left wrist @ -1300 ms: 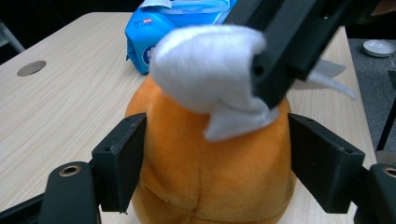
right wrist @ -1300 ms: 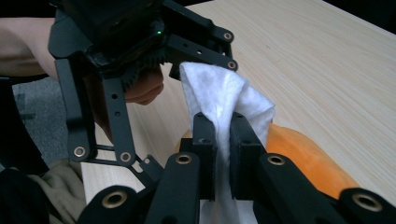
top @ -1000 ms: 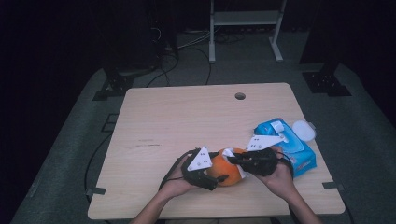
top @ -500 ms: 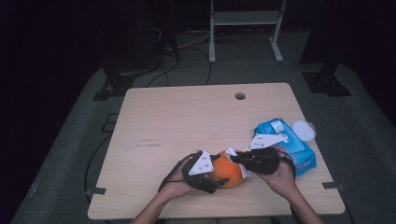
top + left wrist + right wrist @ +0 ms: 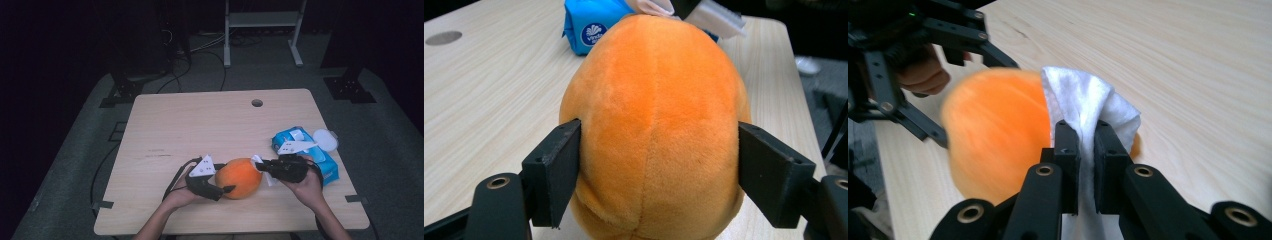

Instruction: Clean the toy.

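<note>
At table's six o'clock, my left gripper (image 5: pixel 227 190) clamped the orange plush (image 5: pixel 240 177); my right gripper (image 5: pixel 1087 131), pinching a white wipe (image 5: pixel 1083 100), risked nudging it loose.

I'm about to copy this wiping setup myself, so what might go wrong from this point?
1. The left gripper clamps the orange plush toy by its soft sides; a firm wipe may squeeze it out.
2. The right gripper pinches just a fold of the white wipe, which could slip free.
3. The blue wipes pack, its lid open, lies right beside the right hand near the table edge; a wide stroke may nudge it.
</note>
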`<state>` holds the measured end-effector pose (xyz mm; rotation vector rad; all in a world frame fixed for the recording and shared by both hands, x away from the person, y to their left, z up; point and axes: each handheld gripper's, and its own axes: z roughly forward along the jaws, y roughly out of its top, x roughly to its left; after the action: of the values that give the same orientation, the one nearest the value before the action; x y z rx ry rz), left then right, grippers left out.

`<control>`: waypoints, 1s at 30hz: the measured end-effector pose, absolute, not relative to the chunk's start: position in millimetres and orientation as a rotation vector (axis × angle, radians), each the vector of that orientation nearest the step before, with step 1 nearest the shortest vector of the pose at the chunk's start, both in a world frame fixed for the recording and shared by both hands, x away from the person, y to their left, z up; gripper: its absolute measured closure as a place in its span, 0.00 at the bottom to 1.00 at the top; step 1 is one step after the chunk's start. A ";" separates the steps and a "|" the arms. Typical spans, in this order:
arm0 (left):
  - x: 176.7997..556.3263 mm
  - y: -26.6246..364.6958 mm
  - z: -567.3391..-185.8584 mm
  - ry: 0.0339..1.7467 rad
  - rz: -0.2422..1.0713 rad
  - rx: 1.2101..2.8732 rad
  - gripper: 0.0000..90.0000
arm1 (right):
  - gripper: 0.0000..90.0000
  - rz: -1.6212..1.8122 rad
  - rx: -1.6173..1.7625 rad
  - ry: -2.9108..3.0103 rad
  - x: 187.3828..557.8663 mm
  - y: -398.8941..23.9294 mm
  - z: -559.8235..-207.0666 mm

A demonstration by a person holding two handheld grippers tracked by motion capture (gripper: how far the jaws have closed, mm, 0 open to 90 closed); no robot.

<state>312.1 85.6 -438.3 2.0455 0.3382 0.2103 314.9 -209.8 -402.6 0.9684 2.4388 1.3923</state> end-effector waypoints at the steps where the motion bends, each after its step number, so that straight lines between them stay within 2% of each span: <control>1: 311.8 84.8 -438.1 0.337 0.216 2.051 0.26 | 0.91 1.402 0.972 2.436 314.8 -209.2 -402.4; 8: 312.6 88.9 -438.6 0.328 0.206 2.067 0.26 | 0.91 1.414 0.820 2.465 302.3 -180.2 -388.2; 17: 317.5 97.3 -442.6 0.335 0.173 2.066 0.26 | 0.91 1.399 0.985 2.434 320.8 -210.1 -410.4; 25: 316.9 99.2 -443.5 0.338 0.172 2.067 0.26 | 0.91 1.413 1.044 2.451 325.2 -216.9 -418.2; 30: 319.0 104.6 -446.0 0.341 0.173 2.074 0.25 | 0.91 1.502 1.005 2.468 319.0 -210.9 -409.6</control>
<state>319.0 104.6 -446.0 2.0744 0.3409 0.1730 319.0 -210.9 -409.6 1.0051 2.4681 1.5023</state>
